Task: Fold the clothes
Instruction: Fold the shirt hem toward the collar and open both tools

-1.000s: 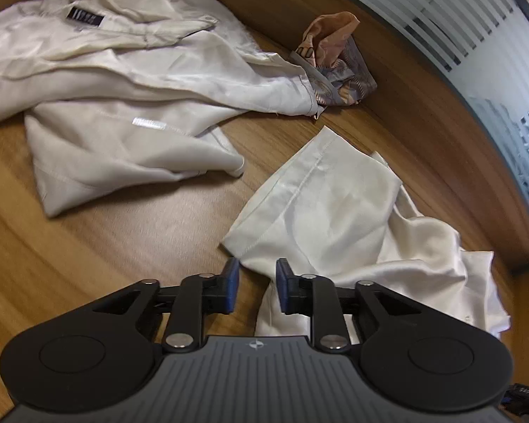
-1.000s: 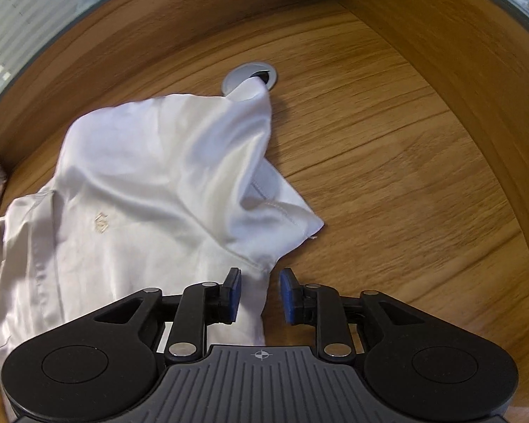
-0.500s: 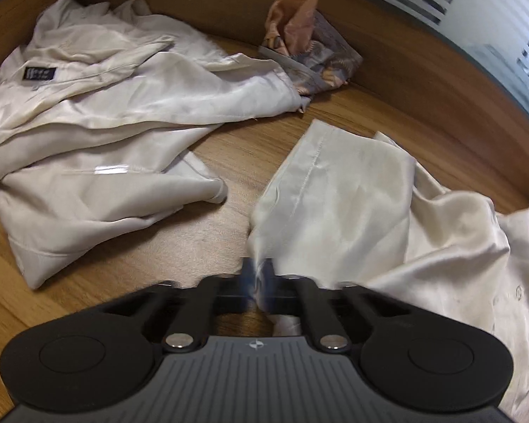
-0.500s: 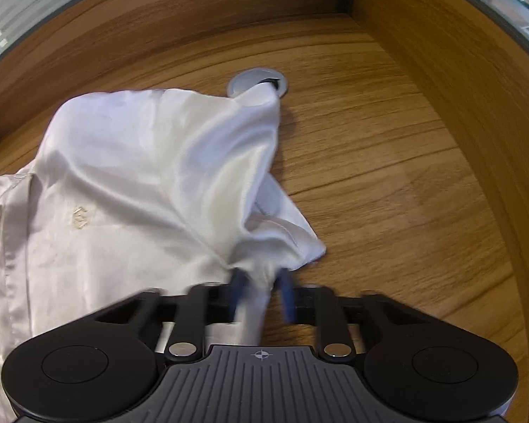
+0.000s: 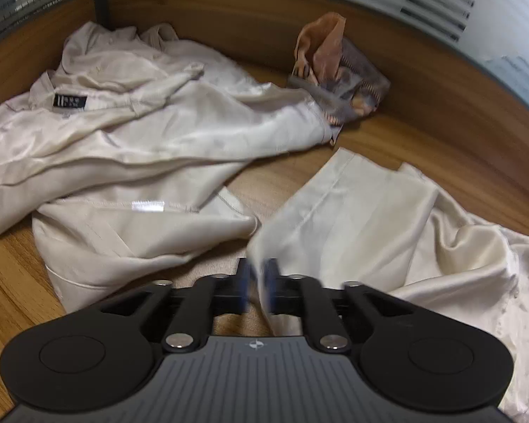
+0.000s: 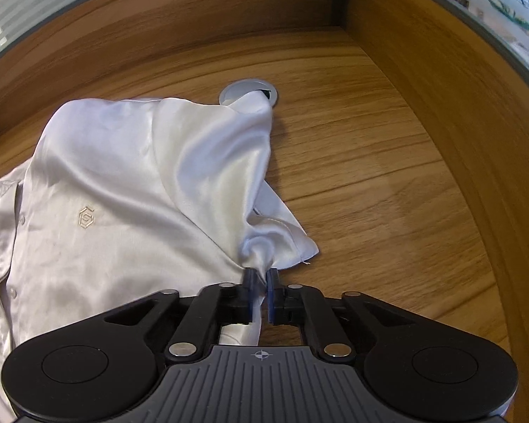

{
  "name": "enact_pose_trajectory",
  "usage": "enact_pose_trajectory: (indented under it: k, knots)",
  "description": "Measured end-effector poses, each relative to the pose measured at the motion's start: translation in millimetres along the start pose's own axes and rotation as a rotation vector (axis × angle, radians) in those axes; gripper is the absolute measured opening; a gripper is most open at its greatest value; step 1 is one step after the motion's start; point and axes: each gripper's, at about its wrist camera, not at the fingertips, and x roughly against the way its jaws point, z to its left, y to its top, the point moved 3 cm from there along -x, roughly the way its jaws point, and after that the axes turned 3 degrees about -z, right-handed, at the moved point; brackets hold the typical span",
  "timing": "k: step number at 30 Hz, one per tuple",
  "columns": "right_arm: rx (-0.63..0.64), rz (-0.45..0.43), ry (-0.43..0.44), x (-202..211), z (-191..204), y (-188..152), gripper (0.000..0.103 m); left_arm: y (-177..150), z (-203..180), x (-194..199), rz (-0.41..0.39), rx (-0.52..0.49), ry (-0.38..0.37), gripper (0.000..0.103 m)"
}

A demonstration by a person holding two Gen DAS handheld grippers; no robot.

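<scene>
1. The left gripper (image 5: pixel 256 276) is pressed together on the edge of the cream satin shirt (image 5: pixel 363 218), which lies on the wooden desk (image 5: pixel 423 148)
2. The right gripper (image 6: pixel 258 282) pinches a bunched sleeve (image 6: pixel 264 243) of the same shirt, near the cable grommet (image 6: pixel 249 89)
3. A second cream garment (image 5: pixel 141 141) and a patterned cloth (image 5: pixel 338 77) lie behind

A cream satin shirt (image 6: pixel 123 190), with a gold emblem on its chest, was spread crumpled near the desk's (image 6: pixel 388 194) back corner; its hem was bunched and lifted at both ends.
</scene>
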Motion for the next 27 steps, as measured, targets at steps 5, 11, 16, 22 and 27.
enact_pose_trajectory:
  k: [5, 11, 16, 22, 27]
  knots:
    - [0.066, -0.057, 0.000, 29.2, 10.3, 11.1, 0.021, 19.3, 1.4, 18.2, -0.032, 0.009, -0.013, 0.035]
    - [0.157, -0.065, 0.092, 40.3, 37.5, 39.4, 0.021, 48.7, -25.9, 23.4, -0.023, -0.043, -0.088, 0.035]
    - [0.230, -0.065, 0.170, 29.1, 72.3, 69.8, 0.028, 58.3, -68.1, 12.1, -0.001, -0.120, -0.166, 0.044]
    - [0.314, -0.071, 0.212, -2.1, 105.5, 108.2, 0.039, 54.3, -117.1, -17.7, 0.039, -0.246, -0.212, 0.051]
    - [0.421, -0.066, 0.168, -41.5, 115.6, 136.7, 0.045, 53.2, -143.1, -46.5, 0.074, -0.318, -0.212, 0.053]
